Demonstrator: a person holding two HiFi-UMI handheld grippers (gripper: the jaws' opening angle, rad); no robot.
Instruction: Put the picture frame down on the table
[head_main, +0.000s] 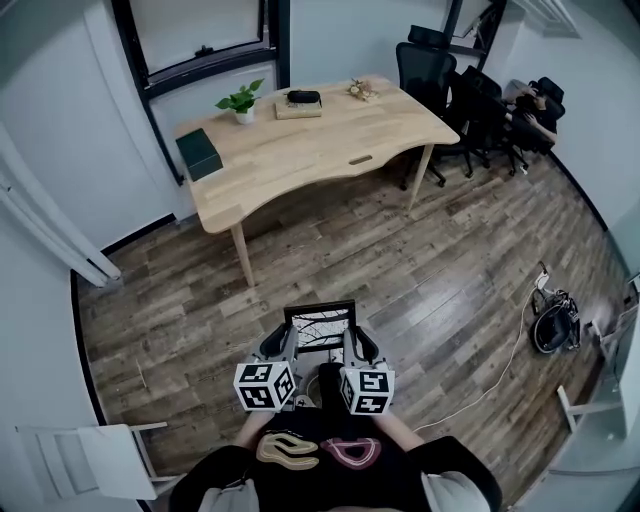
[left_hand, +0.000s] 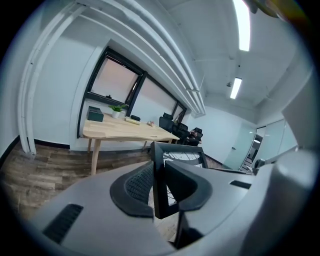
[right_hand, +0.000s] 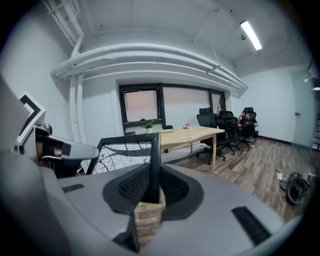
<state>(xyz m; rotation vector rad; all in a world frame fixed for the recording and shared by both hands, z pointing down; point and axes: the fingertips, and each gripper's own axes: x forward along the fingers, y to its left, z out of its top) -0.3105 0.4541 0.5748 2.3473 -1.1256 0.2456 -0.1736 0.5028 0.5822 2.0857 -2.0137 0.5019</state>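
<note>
A black picture frame (head_main: 320, 326) with a black-and-white branch print hangs in the air above the floor, held between both grippers. My left gripper (head_main: 281, 348) is shut on the frame's left edge (left_hand: 159, 185), which stands upright between the pads. My right gripper (head_main: 356, 347) is shut on the frame's right edge (right_hand: 153, 165). The wooden table (head_main: 330, 140) stands well ahead of me, across a stretch of floor; it also shows in the left gripper view (left_hand: 120, 131) and the right gripper view (right_hand: 192, 133).
On the table are a dark green box (head_main: 199, 153), a small potted plant (head_main: 241, 101), a flat box with a dark object on it (head_main: 299, 103) and a small ornament (head_main: 361, 91). Black office chairs (head_main: 440, 85) stand at its right end. Cables and gear (head_main: 552, 322) lie on the floor right.
</note>
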